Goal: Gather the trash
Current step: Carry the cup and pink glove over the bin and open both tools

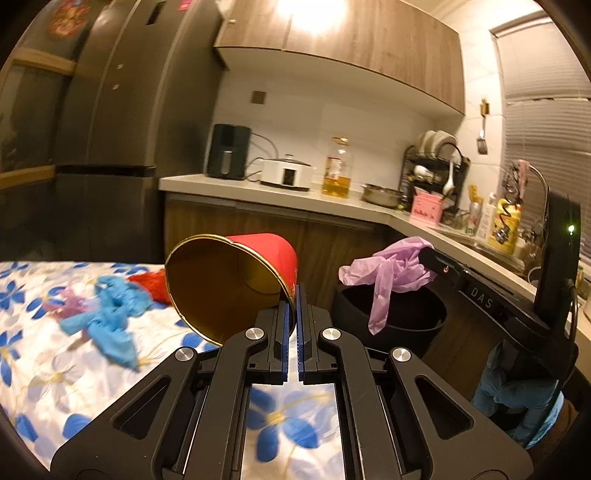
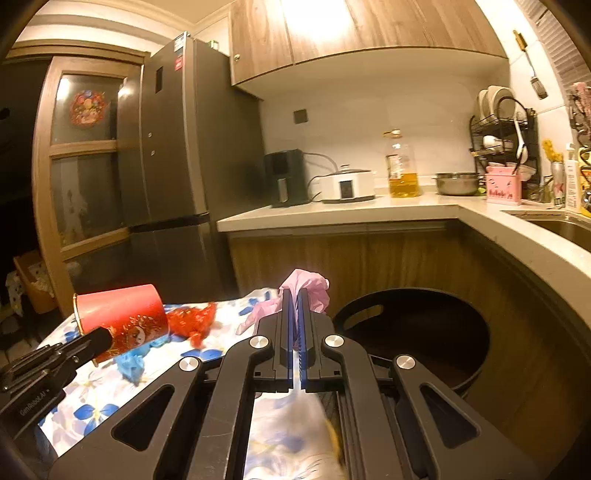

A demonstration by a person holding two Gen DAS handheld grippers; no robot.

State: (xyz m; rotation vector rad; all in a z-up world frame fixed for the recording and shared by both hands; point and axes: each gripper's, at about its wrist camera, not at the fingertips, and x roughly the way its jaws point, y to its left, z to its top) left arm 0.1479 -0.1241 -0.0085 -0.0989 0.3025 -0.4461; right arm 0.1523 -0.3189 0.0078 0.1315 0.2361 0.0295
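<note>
A table spread with a white cloth printed in blue flowers (image 1: 40,373) stands in a warmly lit kitchen. Behind it rises a dark grey refrigerator (image 2: 173,147), with a glass-paned wooden door (image 2: 85,155) to its left. A pale L-shaped countertop (image 2: 332,214) runs along the far wall and bends toward the near right, with wood-grain cupboards (image 2: 351,29) hung above it. On the counter sit a black air fryer (image 2: 286,177), a white cooker (image 2: 347,186), a bottle of yellow oil (image 2: 402,166), a steel bowl (image 2: 456,182), a pink box (image 2: 504,188) and a black dish rack (image 2: 506,125) holding plates.

A black round bin (image 2: 413,339) stands to the right of the table, below the counter's bend; its inside is dark and what it holds cannot be made out.

The left gripper (image 1: 294,295) is clenched on the rim of a red paper cup (image 1: 236,280), which tilts on its side with its gold-lined mouth facing near-left, above the table; the cup looks empty. The right gripper (image 2: 294,299) is clenched on a pink disposable glove (image 2: 310,288), whose fingers dangle over the near-left rim of the bin in the left wrist view.

On the cloth lie a crumpled blue glove (image 1: 107,314), a red crinkled wrapper (image 2: 192,319) just beyond it, and a blurred purple scrap (image 1: 68,301) to the left.
</note>
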